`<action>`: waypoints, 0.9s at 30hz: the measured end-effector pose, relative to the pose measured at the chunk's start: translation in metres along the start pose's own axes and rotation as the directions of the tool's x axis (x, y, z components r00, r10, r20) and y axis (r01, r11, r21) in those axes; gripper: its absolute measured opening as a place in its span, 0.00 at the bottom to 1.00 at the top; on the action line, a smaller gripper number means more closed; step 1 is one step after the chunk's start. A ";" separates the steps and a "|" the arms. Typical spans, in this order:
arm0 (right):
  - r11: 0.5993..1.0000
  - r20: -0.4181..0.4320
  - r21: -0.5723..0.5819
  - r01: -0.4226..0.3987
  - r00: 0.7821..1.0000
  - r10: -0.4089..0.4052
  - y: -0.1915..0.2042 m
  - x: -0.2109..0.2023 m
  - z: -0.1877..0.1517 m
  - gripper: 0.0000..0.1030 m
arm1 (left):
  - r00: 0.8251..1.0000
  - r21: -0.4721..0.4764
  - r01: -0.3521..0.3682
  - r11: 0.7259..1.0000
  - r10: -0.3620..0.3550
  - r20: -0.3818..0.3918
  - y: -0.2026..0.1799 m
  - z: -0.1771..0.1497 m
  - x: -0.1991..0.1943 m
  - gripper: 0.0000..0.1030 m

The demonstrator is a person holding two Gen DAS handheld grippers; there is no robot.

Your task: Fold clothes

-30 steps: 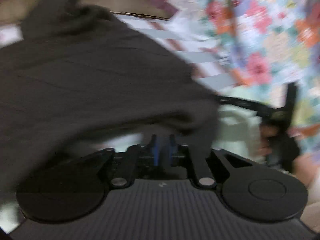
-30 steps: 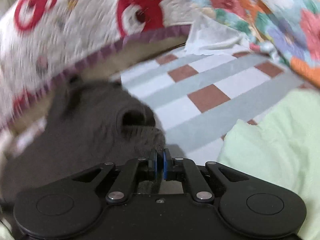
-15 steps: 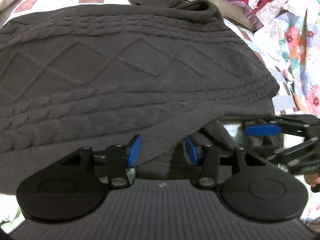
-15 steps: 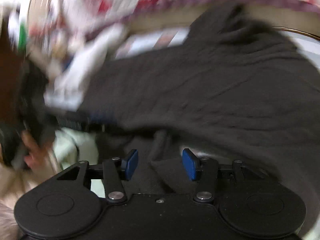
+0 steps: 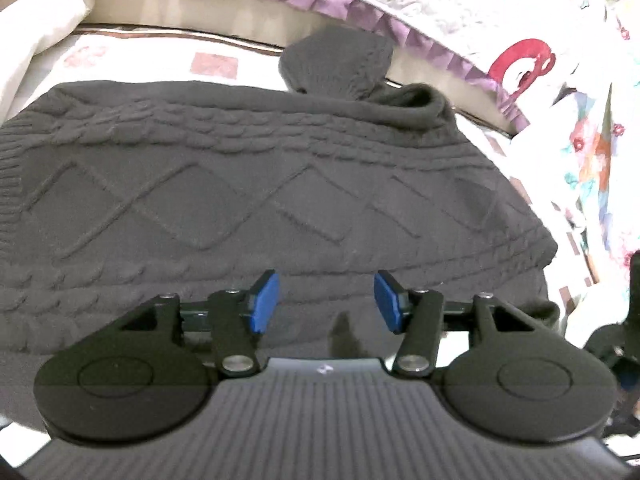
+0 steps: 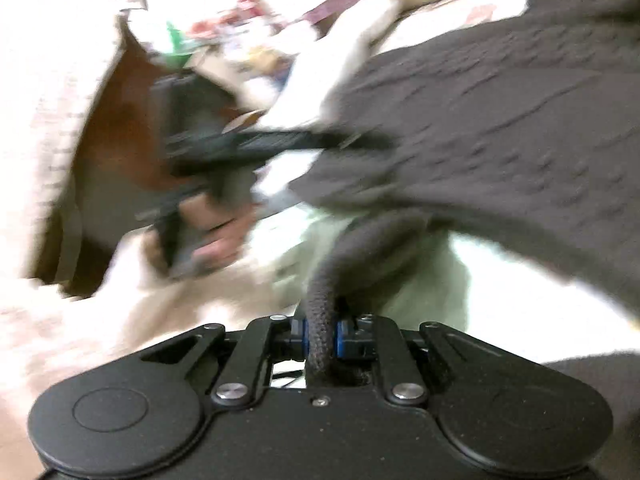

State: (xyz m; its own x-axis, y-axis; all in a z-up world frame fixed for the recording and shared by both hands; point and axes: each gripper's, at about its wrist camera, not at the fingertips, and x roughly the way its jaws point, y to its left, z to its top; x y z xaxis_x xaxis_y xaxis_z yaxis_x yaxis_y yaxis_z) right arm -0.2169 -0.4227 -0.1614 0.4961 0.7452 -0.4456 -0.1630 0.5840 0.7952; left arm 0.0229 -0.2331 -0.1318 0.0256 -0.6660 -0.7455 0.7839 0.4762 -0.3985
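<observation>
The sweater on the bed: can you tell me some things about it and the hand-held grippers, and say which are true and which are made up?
1. The sweater is dark grey with a diamond knit pattern. True.
2. The left hand-held gripper is clamped shut on the sweater. False: its blue pads stand apart with nothing pinched between them, having just been opening.
3. The right hand-held gripper pinches a fold of the dark knit. True: its jaws have just closed on it.
4. The sweater hangs on a hanger. False: it lies spread on the checked bed sheet.
5. A quilt with a purple frilled edge lies beyond the sweater. True.
</observation>
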 end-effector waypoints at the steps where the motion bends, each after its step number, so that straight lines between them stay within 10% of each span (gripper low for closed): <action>1: 1.000 -0.022 0.004 -0.023 0.999 0.023 0.002 -0.003 -0.004 0.14 | 1.000 0.014 -0.001 1.000 0.001 -0.010 -0.002 0.000 0.004 0.53; 6: 0.995 -0.094 0.024 -0.099 0.990 0.101 0.008 -0.002 -0.013 0.14 | 0.991 0.144 -0.064 0.987 0.080 -0.110 -0.016 -0.010 0.028 0.62; 9: 0.993 -0.111 -0.018 0.117 0.987 -0.119 0.012 0.010 -0.005 0.29 | 0.960 0.128 -0.060 0.990 0.092 -0.264 -0.011 -0.028 0.046 0.63; 12: 0.987 -0.038 -0.013 0.163 0.986 -0.163 0.012 -0.001 -0.001 0.47 | 0.961 0.059 -0.017 0.998 0.033 -0.273 -0.003 -0.034 0.036 0.63; 17: 0.942 0.136 0.012 0.335 0.933 -0.334 -0.001 -0.057 0.011 0.49 | 0.964 0.041 -0.023 0.999 0.033 -0.264 0.001 -0.033 0.031 0.63; 20: 0.895 0.281 0.216 0.391 0.853 -0.441 -0.031 -0.117 0.005 0.54 | 0.979 0.085 0.012 0.996 0.006 -0.205 -0.012 -0.025 0.023 0.63; 25: 0.676 0.317 0.575 0.461 0.636 -0.704 -0.083 -0.177 -0.026 0.55 | 0.987 0.169 0.120 0.978 -0.099 -0.130 -0.055 0.012 0.033 0.63; 27: 0.593 0.269 0.685 0.422 0.610 -0.745 -0.104 -0.187 -0.040 0.55 | 0.985 0.227 0.141 0.964 -0.115 -0.126 -0.079 0.030 0.051 0.61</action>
State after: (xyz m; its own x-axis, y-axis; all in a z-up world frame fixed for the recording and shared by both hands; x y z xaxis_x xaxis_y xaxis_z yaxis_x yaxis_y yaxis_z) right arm -0.3263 -0.6097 -0.1773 0.6535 -0.0668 -0.7539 0.6972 0.4407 0.5654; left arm -0.0196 -0.3223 -0.1226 -0.1426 -0.6389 -0.7559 0.8996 0.2347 -0.3682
